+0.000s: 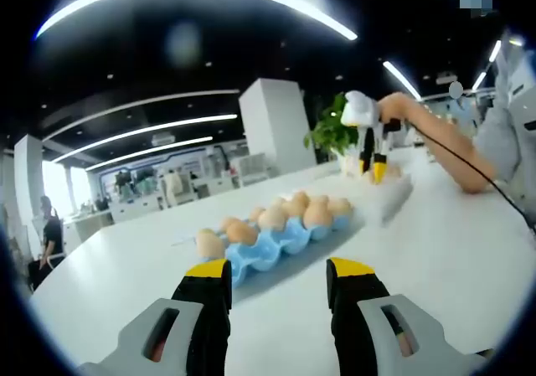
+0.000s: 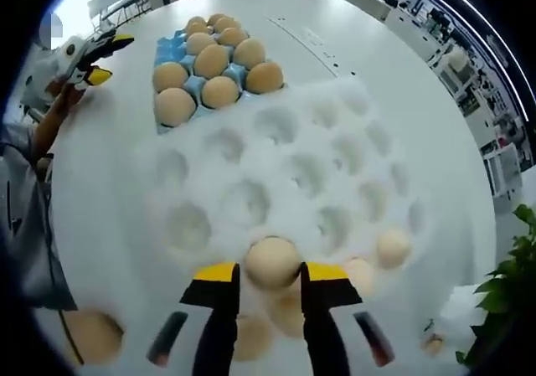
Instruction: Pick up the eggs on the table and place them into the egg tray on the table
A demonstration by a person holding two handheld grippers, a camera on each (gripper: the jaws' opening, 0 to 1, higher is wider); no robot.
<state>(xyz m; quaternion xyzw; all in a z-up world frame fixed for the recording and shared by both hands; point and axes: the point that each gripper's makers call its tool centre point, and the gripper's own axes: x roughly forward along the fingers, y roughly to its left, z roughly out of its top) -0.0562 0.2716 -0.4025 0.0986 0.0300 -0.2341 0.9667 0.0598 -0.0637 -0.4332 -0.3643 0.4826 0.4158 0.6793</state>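
My right gripper (image 2: 272,274) is shut on a tan egg (image 2: 272,257), held just above the near edge of a white egg tray (image 2: 285,171) whose wells are mostly empty. Two more eggs (image 2: 393,246) rest at that tray's lower right. Beyond it a blue egg tray (image 2: 171,51) holds several eggs. In the left gripper view the blue tray (image 1: 270,250) lies just ahead of my left gripper (image 1: 280,269), which is open with nothing between its fingers. The right gripper (image 1: 374,171) shows farther back, held by a hand. The left gripper (image 2: 109,58) appears at the upper left beside the blue tray.
Loose eggs (image 2: 88,334) lie near the bottom left and under my right jaws. A green plant (image 2: 502,309) stands at the table's right edge. A person's sleeve (image 1: 511,133) and a cable cross the table. Office desks fill the background.
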